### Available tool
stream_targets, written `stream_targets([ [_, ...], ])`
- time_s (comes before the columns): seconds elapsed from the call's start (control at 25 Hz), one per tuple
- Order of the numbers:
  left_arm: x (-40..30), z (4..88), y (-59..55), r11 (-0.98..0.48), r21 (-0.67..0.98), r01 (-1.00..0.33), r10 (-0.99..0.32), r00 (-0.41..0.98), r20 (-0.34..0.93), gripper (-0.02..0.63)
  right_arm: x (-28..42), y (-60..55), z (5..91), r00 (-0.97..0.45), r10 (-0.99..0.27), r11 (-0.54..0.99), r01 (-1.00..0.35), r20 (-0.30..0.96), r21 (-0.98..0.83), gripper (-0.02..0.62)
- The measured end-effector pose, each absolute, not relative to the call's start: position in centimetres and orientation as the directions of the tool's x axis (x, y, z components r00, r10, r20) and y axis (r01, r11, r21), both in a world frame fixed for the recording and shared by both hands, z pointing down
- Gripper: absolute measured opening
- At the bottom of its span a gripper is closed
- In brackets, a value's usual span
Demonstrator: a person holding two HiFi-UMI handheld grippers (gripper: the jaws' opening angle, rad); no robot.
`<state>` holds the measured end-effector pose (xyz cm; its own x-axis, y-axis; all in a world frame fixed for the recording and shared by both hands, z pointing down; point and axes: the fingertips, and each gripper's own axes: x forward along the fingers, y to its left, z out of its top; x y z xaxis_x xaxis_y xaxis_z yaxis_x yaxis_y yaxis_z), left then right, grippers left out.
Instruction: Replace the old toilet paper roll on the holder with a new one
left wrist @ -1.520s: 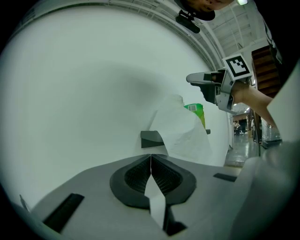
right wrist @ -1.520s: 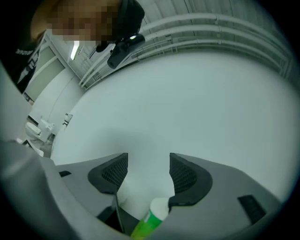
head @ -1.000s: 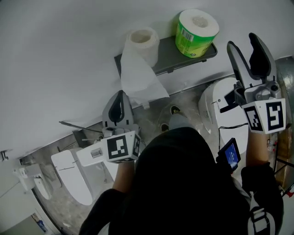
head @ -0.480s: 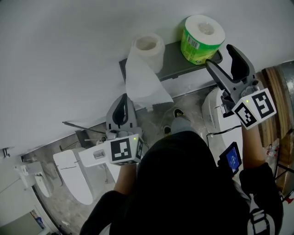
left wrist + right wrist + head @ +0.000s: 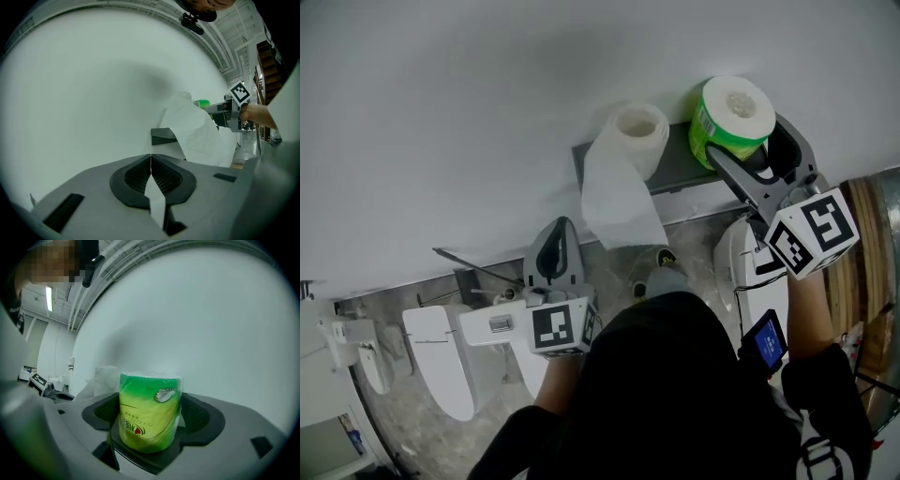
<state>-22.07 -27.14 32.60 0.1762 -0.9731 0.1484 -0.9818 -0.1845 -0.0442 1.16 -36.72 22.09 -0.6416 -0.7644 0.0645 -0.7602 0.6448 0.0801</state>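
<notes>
On the shelf (image 5: 675, 167), the right gripper (image 5: 748, 148) has just been opening, its jaws wide around the green roll (image 5: 727, 117); the left gripper (image 5: 560, 230) is closed.

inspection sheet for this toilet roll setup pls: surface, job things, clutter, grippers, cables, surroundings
surface: grey wall shelf, both rolls on it
job's things: white unwrapped toilet paper roll at the shelf's left end in the head view, its loose sheet hanging below the shelf; green-wrapped toilet paper roll upright at the other end
clutter: small blue-screened device at the person's side
grippers: right gripper open, jaws have just been opening, green-wrapped toilet paper roll between them; left gripper shut, short of the shelf
cables: thin black cable below the right gripper
surroundings: plain white wall; white toilets on the floor below
</notes>
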Motion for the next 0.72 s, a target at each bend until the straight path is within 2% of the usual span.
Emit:
stream_targets([
  [0.44,-21.7,32.8,-26.3,-0.196,-0.029,-0.980,-0.971,0.190,0.147,0.023,0.5,-36.8,21.9,-0.612,-0.788,0.616,-0.782,0.069,0.100,0.390],
  [0.6,-21.1,32.9,-26.1,-0.221,-0.031,-0.975,-0.966,0.215,0.146,0.023,0.8,-35.6,20.3,-0.595,-0.804,0.581,-0.791,-0.016,0.193,0.390],
  [0.72,-20.8,33.0,-26.2,-0.232,-0.026,-0.972,-0.963,0.226,0.146,0.023,2.0,-34.5,18.3,-0.546,-0.833,0.493,-0.805,-0.088,0.330,0.390],
])
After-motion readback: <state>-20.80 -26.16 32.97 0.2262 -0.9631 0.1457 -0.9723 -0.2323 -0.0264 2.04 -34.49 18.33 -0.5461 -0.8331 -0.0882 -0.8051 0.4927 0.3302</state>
